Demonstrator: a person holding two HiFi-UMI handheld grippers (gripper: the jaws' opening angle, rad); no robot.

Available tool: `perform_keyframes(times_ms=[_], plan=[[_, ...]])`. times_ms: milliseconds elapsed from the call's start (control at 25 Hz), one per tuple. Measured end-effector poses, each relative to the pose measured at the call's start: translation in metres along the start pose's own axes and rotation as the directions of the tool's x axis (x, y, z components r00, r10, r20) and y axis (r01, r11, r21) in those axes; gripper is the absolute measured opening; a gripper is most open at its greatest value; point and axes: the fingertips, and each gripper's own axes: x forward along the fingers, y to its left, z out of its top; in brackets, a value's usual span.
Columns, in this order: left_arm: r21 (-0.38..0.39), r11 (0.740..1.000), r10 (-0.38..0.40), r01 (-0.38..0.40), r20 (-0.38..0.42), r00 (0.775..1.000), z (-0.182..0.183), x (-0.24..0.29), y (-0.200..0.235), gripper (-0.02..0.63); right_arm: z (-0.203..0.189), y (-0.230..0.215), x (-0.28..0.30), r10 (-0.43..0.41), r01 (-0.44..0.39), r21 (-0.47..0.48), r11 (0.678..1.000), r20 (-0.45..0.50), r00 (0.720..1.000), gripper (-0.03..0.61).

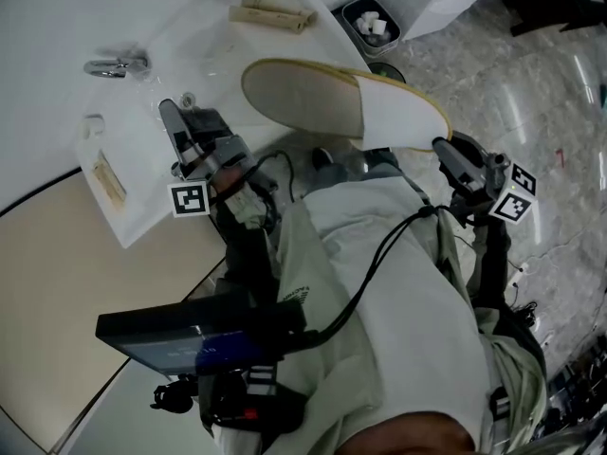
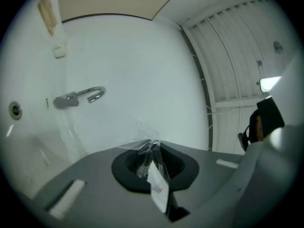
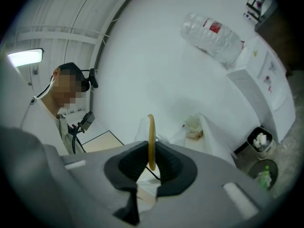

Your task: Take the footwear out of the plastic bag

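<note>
While both grippers are clamped on their loads, the lot runs left to right as follows.

- Faucet: far left, on the white counter. Not involved.
- Packet: near left, lying flat on the counter. Untouched.
- Left gripper: jaws fully together on a twist of clear bag. The pinch probably anchors the film so the contents can be drawn away from it. No footwear shows at these jaws.
- Slipper: centre, white with a yellowish sole rim, held in the air off the counter. Apparently clear of the bag already.
- Right gripper: jaws narrow, closed on the slipper's sole rim, which stands edge-on between the pads. The thin, stiff rim likely gives a surer hold than the soft upper.
- Bin: far right, on the floor.
</note>
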Motion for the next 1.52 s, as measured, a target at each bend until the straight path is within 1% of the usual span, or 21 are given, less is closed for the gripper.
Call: perform_keyframes(times_ms=[120, 280, 400, 480, 560, 600, 680, 720, 800, 880, 920, 960, 1040, 1080, 1120, 1160, 1240, 1280, 1320, 1440, 1520], plan=[[-0.032, 0.998, 0.052, -0.053, -0.025, 0.998, -0.011, -0.007, 0.032, 0.008, -0.003, -0.017, -0.037, -0.097, 0.097, 0.01, 0.995, 0.024, 0.995, 0.046], [-0.007, 0.997, 0.081, -0.083, -0.144, 0.986, -0.043, -0.008, 0.066, 0.008, 0.011, -0.032, -0.089, -0.221, 0.221, 0.015, 0.975, 0.121, 0.968, 0.046], [-0.043, 0.993, 0.091, -0.106, -0.255, 0.963, -0.084, -0.009, 0.091, 0.008, 0.026, -0.034, -0.107, -0.256, 0.257, 0.023, 0.966, 0.211, 0.943, 0.046], [-0.081, 0.991, 0.078, -0.111, -0.338, 0.938, -0.123, -0.009, 0.099, 0.008, 0.033, -0.036, -0.098, -0.263, 0.265, 0.025, 0.964, 0.238, 0.935, 0.046], [-0.114, 0.986, 0.07, -0.126, -0.404, 0.912, -0.164, -0.008, 0.105, 0.008, 0.034, -0.04, -0.073, -0.248, 0.243, 0.052, 0.969, 0.259, 0.934, 0.046], [-0.114, 0.983, 0.082, -0.144, -0.431, 0.899, -0.18, -0.009, 0.111, 0.008, 0.032, -0.044, -0.056, -0.225, 0.211, 0.079, 0.974, 0.269, 0.936, 0.046], [-0.058, 0.975, 0.161, -0.213, -0.475, 0.865, -0.202, -0.016, 0.131, 0.008, 0.02, -0.051, -0.013, -0.175, 0.133, 0.16, 0.978, 0.278, 0.944, 0.046], [-0.036, 0.969, 0.196, -0.244, -0.487, 0.851, -0.208, -0.019, 0.139, 0.008, 0.011, -0.058, 0.009, -0.163, 0.108, 0.208, 0.972, 0.266, 0.95, 0.046], [-0.04, 0.96, 0.219, -0.277, -0.51, 0.832, -0.221, -0.017, 0.145, 0.007, -0.017, -0.075, 0.047, -0.166, 0.103, 0.291, 0.951, 0.2, 0.966, 0.046], [-0.039, 0.951, 0.233, -0.305, -0.555, 0.798, -0.235, -0.014, 0.148, 0.008, -0.046, -0.097, 0.073, -0.194, 0.152, 0.33, 0.932, 0.099, 0.976, 0.046], [-0.025, 0.948, 0.246, -0.318, -0.576, 0.78, -0.239, -0.013, 0.15, 0.006, -0.059, -0.109, 0.079, -0.221, 0.189, 0.348, 0.918, 0.055, 0.974, 0.046], [-0.005, 0.945, 0.261, -0.327, -0.591, 0.763, -0.241, -0.014, 0.151, 0.007, -0.07, -0.123, 0.08, -0.259, 0.231, 0.379, 0.896, 0.023, 0.966, 0.046], [0.043, 0.942, 0.288, -0.334, -0.619, 0.731, -0.243, -0.014, 0.153, 0.01, -0.088, -0.146, 0.075, -0.349, 0.316, 0.478, 0.82, -0.02, 0.937, 0.046], [0.06, 0.941, 0.294, -0.334, -0.638, 0.712, -0.245, -0.013, 0.152, 0.061, -0.093, -0.152, 0.073, -0.374, 0.336, 0.516, 0.788, -0.033, 0.927, 0.046], [0.065, 0.94, 0.291, -0.334, -0.662, 0.691, -0.248, -0.012, 0.151, 0.185, -0.095, -0.154, 0.075, -0.378, 0.337, 0.539, 0.772, -0.037, 0.925, 0.046], [0.061, 0.941, 0.282, -0.333, -0.684, 0.672, -0.252, -0.011, 0.149, 0.256, -0.097, -0.155, 0.077, -0.374, 0.331, 0.552, 0.765, -0.037, 0.927, 0.046], [0.072, 0.941, 0.28, -0.33, -0.712, 0.644, -0.256, -0.008, 0.146, 0.273, -0.099, -0.157, 0.081, -0.378, 0.334, 0.564, 0.756, -0.041, 0.925, 0.044], [0.096, 0.939, 0.293, -0.329, -0.722, 0.626, -0.255, -0.007, 0.147, 0.298, -0.101, -0.158, 0.082, -0.386, 0.341, 0.568, 0.749, -0.044, 0.921, 0.044], [0.131, 0.936, 0.314, -0.328, -0.733, 0.603, -0.255, -0.007, 0.147, 0.324, -0.102, -0.159, 0.082, -0.397, 0.352, 0.571, 0.742, -0.048, 0.916, 0.044], [0.272, 0.914, 0.396, -0.301, -0.758, 0.519, -0.253, -0.011, 0.149, 0.462, -0.103, -0.159, 0.08, -0.411, 0.364, 0.582, 0.727, -0.055, 0.91, 0.043], [0.346, 0.902, 0.431, -0.258, -0.764, 0.48, -0.25, -0.014, 0.148, 0.498, -0.101, -0.158, 0.078, -0.408, 0.355, 0.589, 0.727, -0.046, 0.912, 0.043]])
